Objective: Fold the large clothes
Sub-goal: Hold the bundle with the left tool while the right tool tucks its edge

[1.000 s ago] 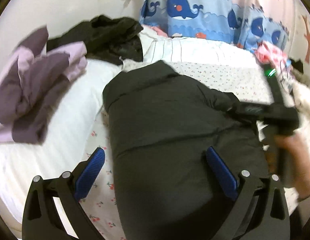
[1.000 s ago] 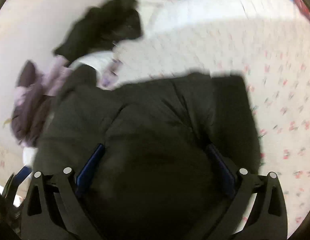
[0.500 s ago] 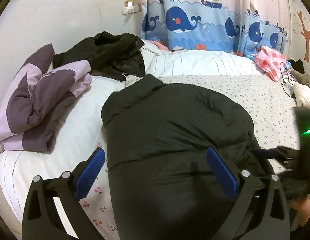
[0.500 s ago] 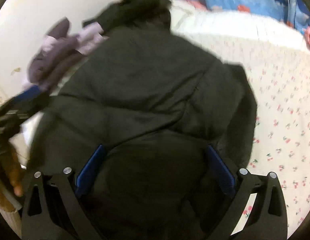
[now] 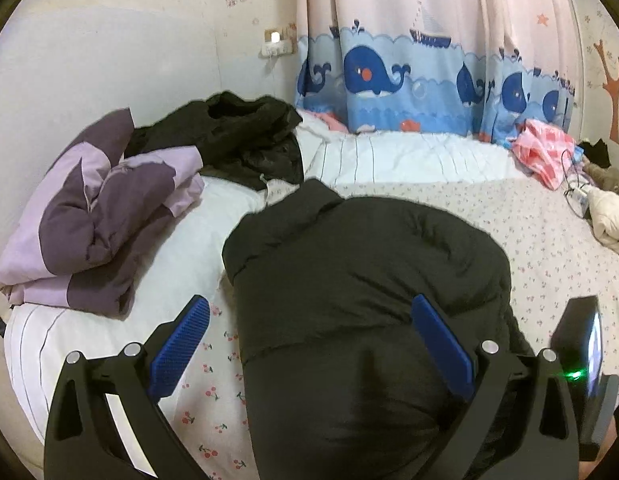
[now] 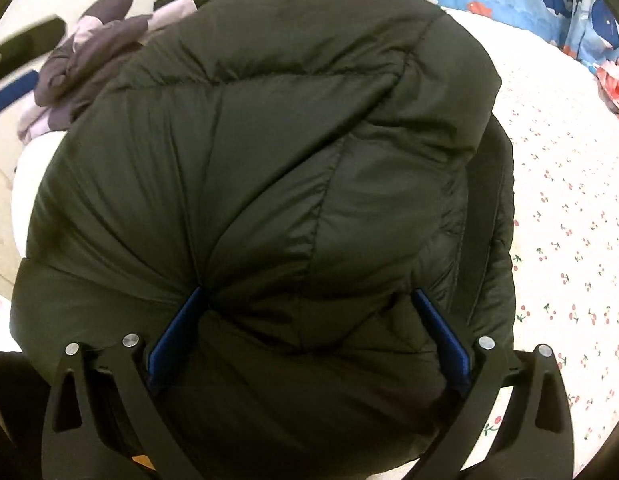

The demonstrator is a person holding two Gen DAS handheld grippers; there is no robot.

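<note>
Between the spread right gripper (image 6: 309, 334) fingers bulges the dark quilted puffer jacket (image 6: 269, 160); the spread left gripper (image 5: 309, 344) hovers over its left edge.

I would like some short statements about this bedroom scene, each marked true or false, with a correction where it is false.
1. The black padded jacket lies on the cherry-print bed sheet. True.
2. The left gripper is shut on the jacket. False: its blue pads stand wide apart, gripping nothing.
3. The purple and lilac quilted garment lies to the left of the jacket in the left wrist view. True.
4. The curtain behind the bed shows red flowers. False: it shows blue whales and a boat.
5. The right gripper has its jaws closed together. False: they are open, with jacket fabric bulging between them.
</note>
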